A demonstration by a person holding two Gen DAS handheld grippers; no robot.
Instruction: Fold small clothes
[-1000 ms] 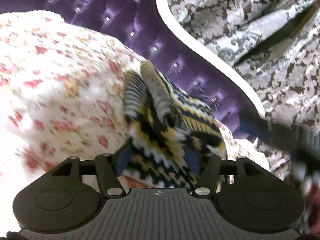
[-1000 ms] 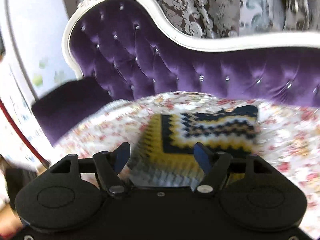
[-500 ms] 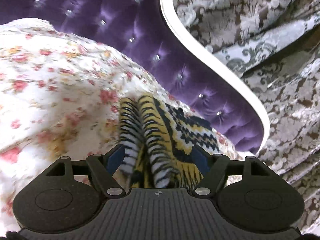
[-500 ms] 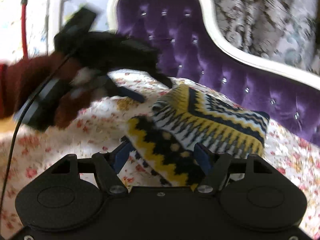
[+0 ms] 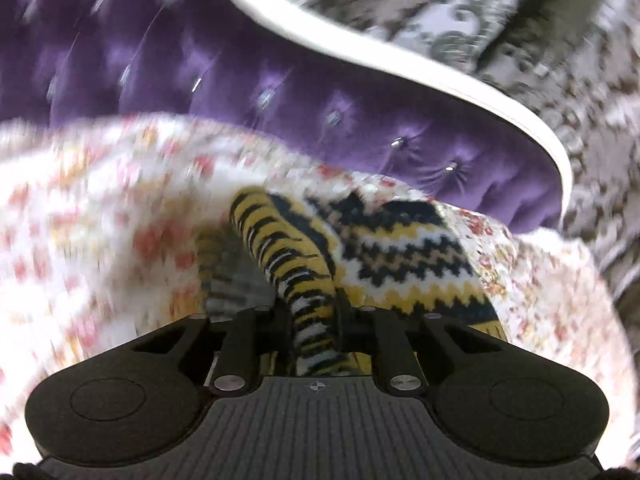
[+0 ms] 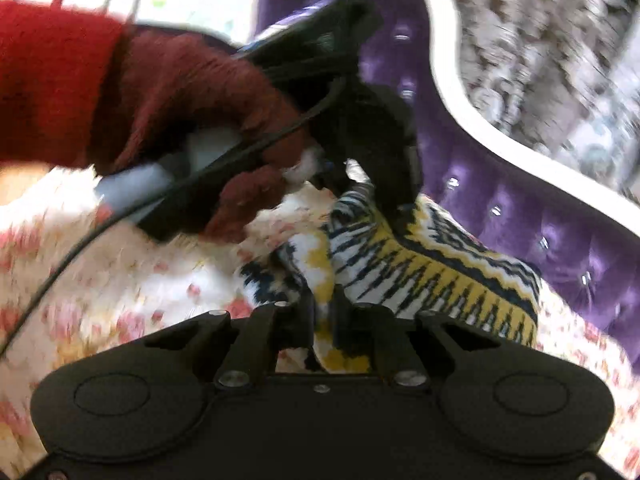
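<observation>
A small knit garment (image 5: 400, 256) with yellow, navy and white zigzag stripes lies on a floral bedspread (image 5: 100, 220). My left gripper (image 5: 314, 328) is shut on a raised fold of its edge. My right gripper (image 6: 324, 320) is shut on another fold of the same garment (image 6: 420, 276), near its left edge. In the right wrist view the left gripper (image 6: 360, 184) shows from the side, held by a hand in a dark red glove (image 6: 192, 104), pinching the garment's far edge. Both views are motion blurred.
A purple tufted headboard (image 5: 200, 60) with a white curved frame (image 5: 440, 72) rises behind the bedspread; it also shows in the right wrist view (image 6: 520, 200). Grey damask curtains (image 5: 540, 40) hang behind. A black cable (image 6: 120, 216) trails from the left gripper.
Both grippers were open around the garment's folds; both jaws have closed on the knit fabric. The left gripper and gloved hand came closer in the right wrist view.
</observation>
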